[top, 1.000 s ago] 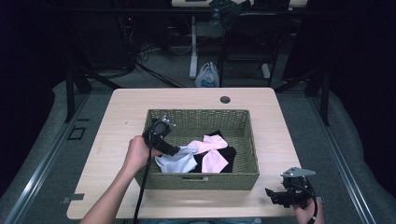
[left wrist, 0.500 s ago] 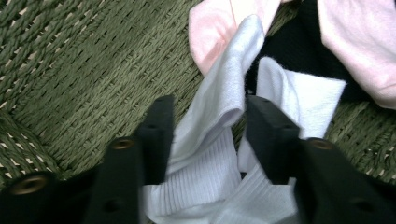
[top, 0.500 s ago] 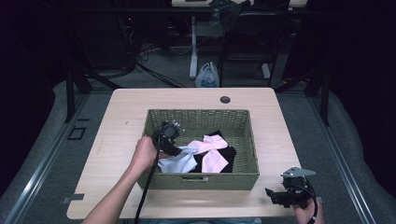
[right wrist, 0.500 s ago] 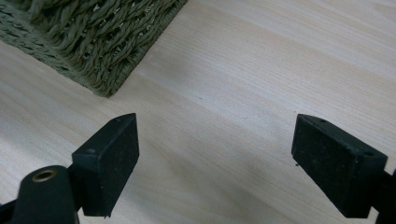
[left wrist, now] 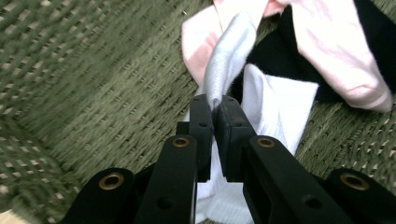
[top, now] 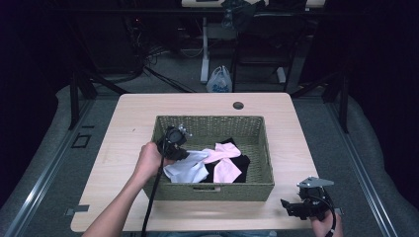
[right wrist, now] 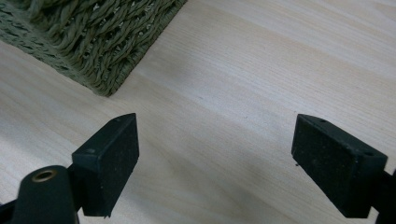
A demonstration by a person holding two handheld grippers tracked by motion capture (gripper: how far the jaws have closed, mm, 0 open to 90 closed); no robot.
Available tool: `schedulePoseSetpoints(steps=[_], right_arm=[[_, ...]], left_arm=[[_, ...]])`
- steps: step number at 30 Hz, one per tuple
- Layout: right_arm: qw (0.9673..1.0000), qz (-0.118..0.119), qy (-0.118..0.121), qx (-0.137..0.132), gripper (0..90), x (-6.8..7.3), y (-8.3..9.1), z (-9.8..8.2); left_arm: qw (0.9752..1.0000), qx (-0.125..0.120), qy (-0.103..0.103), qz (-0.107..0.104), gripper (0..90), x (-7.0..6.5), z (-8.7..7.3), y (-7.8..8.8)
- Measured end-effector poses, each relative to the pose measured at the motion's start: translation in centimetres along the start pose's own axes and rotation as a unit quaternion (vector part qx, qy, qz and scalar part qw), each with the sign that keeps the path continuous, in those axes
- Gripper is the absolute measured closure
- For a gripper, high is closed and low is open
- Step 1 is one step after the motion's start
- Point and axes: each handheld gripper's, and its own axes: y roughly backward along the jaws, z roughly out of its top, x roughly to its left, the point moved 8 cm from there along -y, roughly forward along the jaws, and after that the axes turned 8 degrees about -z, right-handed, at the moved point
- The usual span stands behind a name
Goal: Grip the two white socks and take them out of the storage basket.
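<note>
On the table sits one basket holding two pink socks and one white sock, its left-side fold freshly pinched by the left gripper; the right gripper gapes empty at the near right corner.

Your way into the basket is from above, since its woven walls fence all four sides. Socks crowd the near floor (the far half lies bare). Around it, the table gives you open wood.
</note>
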Motion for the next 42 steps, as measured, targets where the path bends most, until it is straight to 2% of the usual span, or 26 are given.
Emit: schedulePoseSetpoints(steps=[13, 30, 42], right_arm=[[1.0, 0.001, 0.001, 0.001, 14.7, 0.0, 0.0, 0.0], [1.0, -0.001, 0.002, 0.003, 14.8, 0.0, 0.0, 0.0], [1.0, 0.001, 0.001, -0.001, 14.7, 0.1, 0.0, 0.0]], left_arm=[[0.9992, -0.039, -0.004, 0.007, 85.7, 0.2, 1.5, 4.3], [0.9981, -0.052, -0.011, 0.03, 85.5, 0.6, 3.1, 7.8], [0.9967, -0.064, -0.003, 0.05, 85.6, 1.5, 4.1, 11.0]])
